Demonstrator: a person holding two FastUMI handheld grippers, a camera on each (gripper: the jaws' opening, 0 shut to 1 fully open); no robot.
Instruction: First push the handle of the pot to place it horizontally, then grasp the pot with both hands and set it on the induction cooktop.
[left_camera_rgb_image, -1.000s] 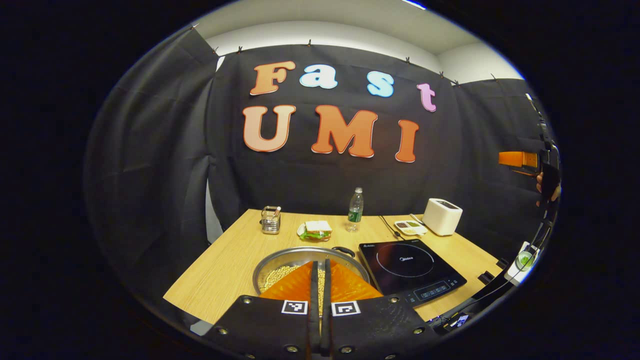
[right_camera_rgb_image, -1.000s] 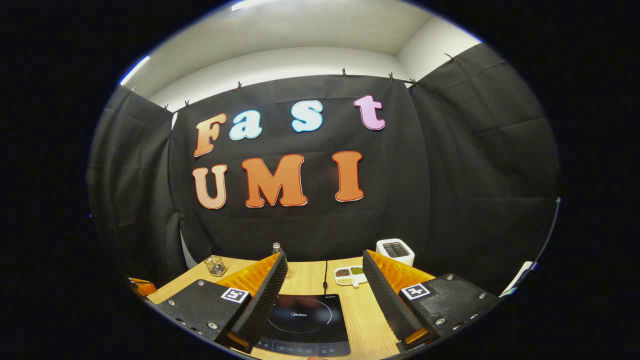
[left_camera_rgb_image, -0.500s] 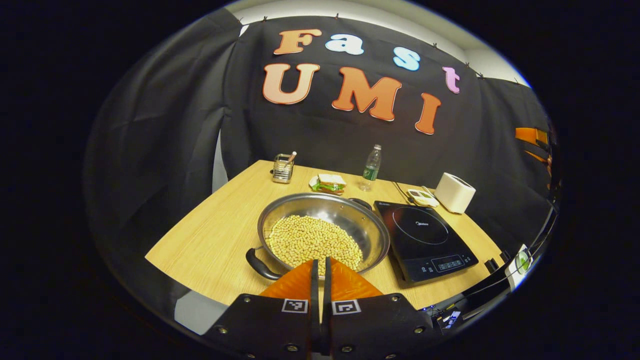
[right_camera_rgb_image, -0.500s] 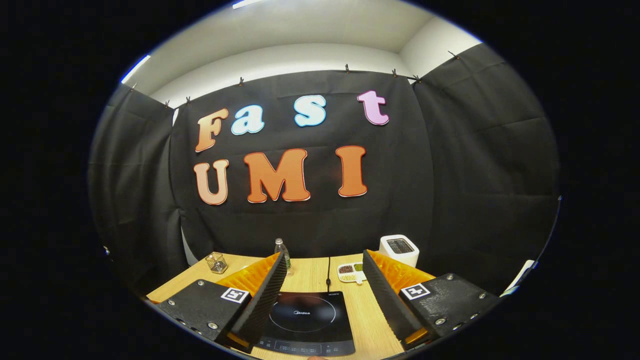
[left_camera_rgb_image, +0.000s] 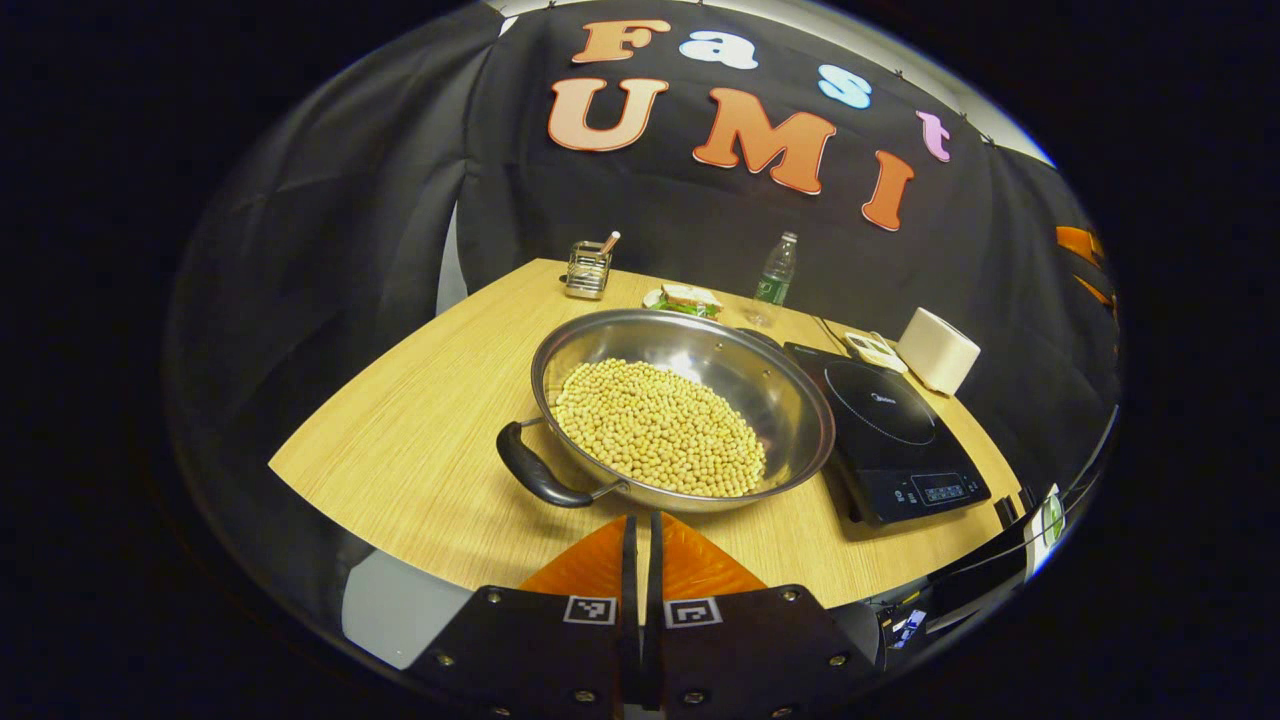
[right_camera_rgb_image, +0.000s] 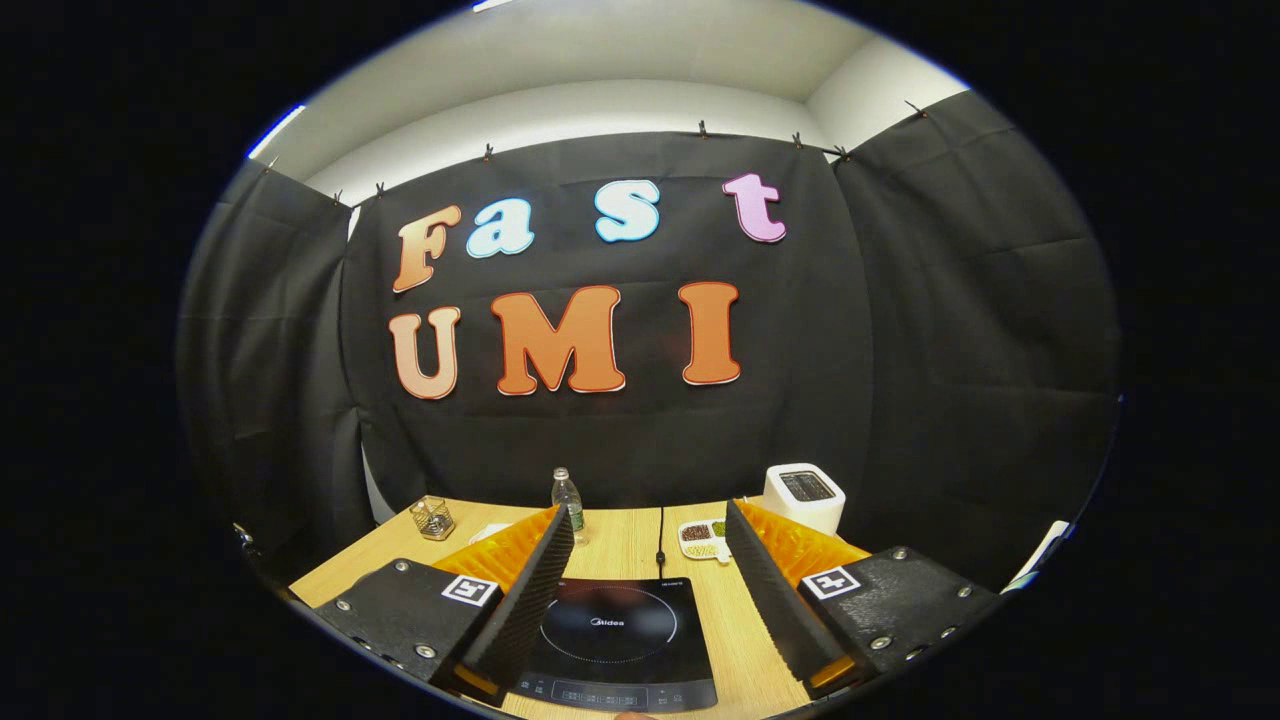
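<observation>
Round steel pot (left_camera_rgb_image: 690, 400) of yellow beans, black handle (left_camera_rgb_image: 537, 472) (nearest): on table just beyond left gripper (left_camera_rgb_image: 640, 535), fingers clenched together, empty. Right gripper (right_camera_rgb_image: 648, 560): spread wide, grasping nothing, above black induction cooktop (right_camera_rgb_image: 610, 640).

Left gripper (left_camera_rgb_image: 640, 530): 2 black carrier plates are seen in the left gripper view, each fastened with silver screws and marked with 1 square black-and-white fiducial tag; ribbed wedge-shaped fingers (left_camera_rgb_image: 690, 560) are mounted ahead of them. Right gripper (right_camera_rgb_image: 650, 590): in the right gripper view, 2 black screw-fastened plates, each tagged likewise, are shown behind long fingers (right_camera_rgb_image: 520, 600) with finely serrated inner faces.
</observation>
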